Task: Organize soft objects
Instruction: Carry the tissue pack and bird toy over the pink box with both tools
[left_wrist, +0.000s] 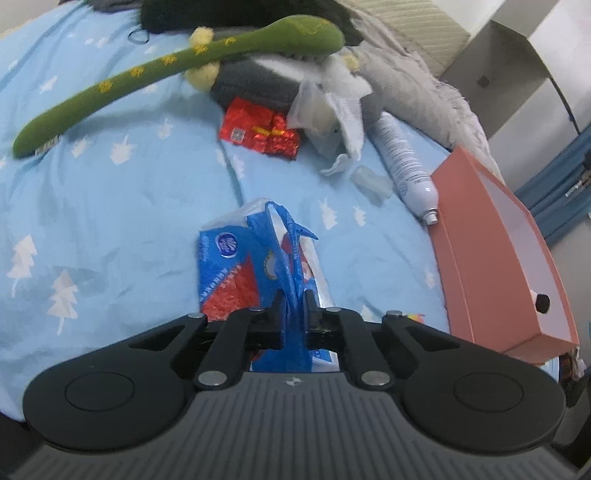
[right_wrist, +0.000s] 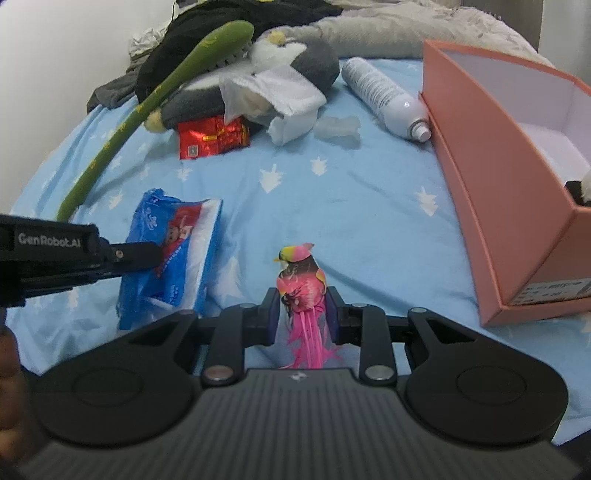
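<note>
The left claw (left_wrist: 294, 301) pinches the blue tissue pack (left_wrist: 236, 269) (long axis pointing away), while the right claw (right_wrist: 302, 308) grips the upright pink bird toy (right_wrist: 301, 288), beak facing left.

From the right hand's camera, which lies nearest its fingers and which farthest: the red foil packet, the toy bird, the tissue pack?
1. Toy bird, held between the fingers.
2. Tissue pack, left, on the bedsheet.
3. Red foil packet, far back, left of centre.
</note>
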